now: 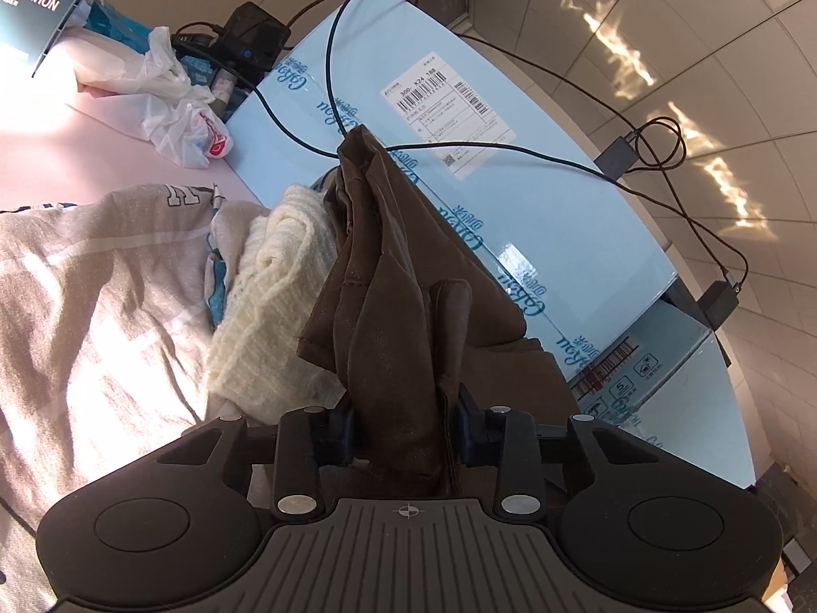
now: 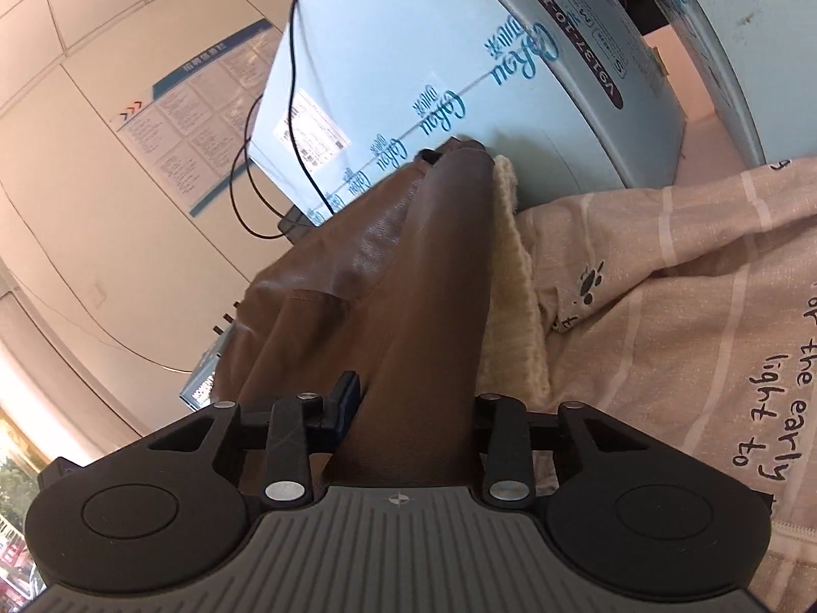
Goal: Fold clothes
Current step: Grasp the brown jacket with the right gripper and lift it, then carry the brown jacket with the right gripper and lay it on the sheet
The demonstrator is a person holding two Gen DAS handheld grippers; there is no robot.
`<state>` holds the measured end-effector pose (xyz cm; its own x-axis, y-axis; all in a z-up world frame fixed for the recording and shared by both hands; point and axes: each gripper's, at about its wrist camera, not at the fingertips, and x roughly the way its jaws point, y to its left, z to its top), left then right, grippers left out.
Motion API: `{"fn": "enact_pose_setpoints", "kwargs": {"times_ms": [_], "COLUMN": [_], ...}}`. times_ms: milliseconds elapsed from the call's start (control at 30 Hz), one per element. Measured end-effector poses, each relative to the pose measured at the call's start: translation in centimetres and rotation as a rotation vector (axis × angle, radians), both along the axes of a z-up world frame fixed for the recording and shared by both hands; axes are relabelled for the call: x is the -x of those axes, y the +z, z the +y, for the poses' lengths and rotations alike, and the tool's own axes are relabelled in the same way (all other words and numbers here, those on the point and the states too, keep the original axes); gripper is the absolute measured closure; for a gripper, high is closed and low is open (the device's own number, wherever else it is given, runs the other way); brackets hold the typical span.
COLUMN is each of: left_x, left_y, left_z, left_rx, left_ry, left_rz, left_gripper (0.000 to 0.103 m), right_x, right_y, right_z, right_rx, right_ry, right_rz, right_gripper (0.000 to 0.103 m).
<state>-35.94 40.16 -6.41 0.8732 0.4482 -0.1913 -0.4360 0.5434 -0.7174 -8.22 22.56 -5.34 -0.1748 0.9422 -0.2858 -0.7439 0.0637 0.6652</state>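
A brown leather-like garment hangs stretched between both grippers. My left gripper is shut on one bunched end of it. My right gripper is shut on the other end, which runs smooth and taut away from the fingers; the right finger is hidden behind the fabric. A cream knitted garment lies folded just under and beside the brown one; it also shows in the right wrist view. Both sit over a beige printed bedsheet.
Large light-blue cardboard boxes stand right behind the garments, with black cables and power adapters draped over them. A white plastic bag and a black device lie at the back left. The sheet with printed text spreads right.
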Motion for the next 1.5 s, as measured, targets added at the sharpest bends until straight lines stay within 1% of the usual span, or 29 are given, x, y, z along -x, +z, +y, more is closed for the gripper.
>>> {"fn": "enact_pose_setpoints", "kwargs": {"times_ms": [33,133,233,333,400,467,500,533,667,733,833,867,967,1033,1133,1200,1267,1300,1400,1433,1467,1500], "left_x": [0.2,0.5,0.5,0.4,0.3,-0.1,-0.5,-0.8,-2.9,-3.9,-5.2,-5.7,-7.5,-8.8,-11.0,-11.9,-12.8,-13.3,-13.0,-12.8,-12.7,-12.6], "left_y": [0.1,0.6,0.9,1.3,1.7,2.1,2.2,2.3,3.1,3.4,3.8,3.6,3.4,3.1,2.5,2.1,1.6,1.3,1.0,1.1,1.2,1.3], "left_z": [-0.1,-0.7,-1.1,-1.8,-2.6,-3.5,-4.0,-4.4,-7.3,-9.1,-12.1,-13.1,-16.0,-17.2,-18.9,-20.1,-21.2,-21.8,-21.5,-21.6,-21.6,-21.7], "left_rx": [-0.008,-0.069,-0.122,-0.182,-0.240,-0.298,-0.320,-0.340,-0.399,-0.408,-0.405,-0.390,-0.372,-0.340,-0.332,-0.359,-0.388,-0.402,-0.389,-0.396,-0.404,-0.413], "left_ry": [-0.004,-0.030,-0.095,-0.178,-0.252,-0.326,-0.356,-0.385,-0.487,-0.535,-0.581,-0.594,-0.606,-0.629,-0.638,-0.656,-0.674,-0.683,-0.656,-0.636,-0.616,-0.595], "left_rz": [-0.020,-0.088,-0.155,-0.232,-0.285,-0.306,-0.303,-0.298,-0.230,-0.201,-0.169,-0.165,-0.100,-0.081,-0.009,0.063,0.136,0.172,0.184,0.192,0.201,0.210], "left_gripper": [0.070,0.070,0.070,0.070,0.070,0.070,0.070,0.070,0.070,0.070,0.070,0.070,0.070,0.070,0.069,0.069,0.068,0.065,0.056,0.055,0.051,0.045], "right_x": [0.1,0.7,1.0,1.2,1.2,1.4,1.5,1.7,1.8,1.6,1.3,1.1,0.4,-0.2,-1.2,-2.0,-3.0,-3.3,-4.1,-4.2,-4.2,-4.0], "right_y": [0.5,2.1,3.4,4.6,5.3,5.7,6.0,6.2,6.2,6.1,5.8,5.6,5.0,4.5,3.7,3.2,2.3,1.8,0.2,-0.1,-0.3,-0.1], "right_z": [-0.4,-1.7,-3.2,-5.1,-6.7,-8.5,-9.4,-10.1,-13.8,-16.2,-20.1,-21.4,-24.8,-26.8,-29.2,-30.5,-31.4,-31.7,-32.6,-32.7,-32.9,-32.9], "right_rx": [-0.026,-0.096,-0.154,-0.200,-0.218,-0.230,-0.235,-0.233,-0.193,-0.180,-0.172,-0.169,-0.145,-0.126,-0.090,-0.048,0.007,0.036,0.117,0.130,0.144,0.156], "right_ry": [0.007,0.033,0.049,0.059,0.063,0.059,0.054,0.042,-0.019,-0.050,-0.094,-0.110,-0.165,-0.200,-0.239,-0.271,-0.291,-0.305,-0.349,-0.365,-0.383,-0.414], "right_rz": [-0.004,-0.008,-0.007,-0.006,-0.009,-0.021,-0.031,-0.045,-0.078,-0.084,-0.085,-0.083,-0.064,-0.051,-0.054,-0.080,-0.070,-0.071,-0.062,-0.061,-0.066,-0.098], "right_gripper": [0.074,0.075,0.075,0.075,0.076,0.076,0.076,0.077,0.078,0.078,0.078,0.079,0.078,0.079,0.078,0.078,0.074,0.073,0.066,0.063,0.052,0.043]}}
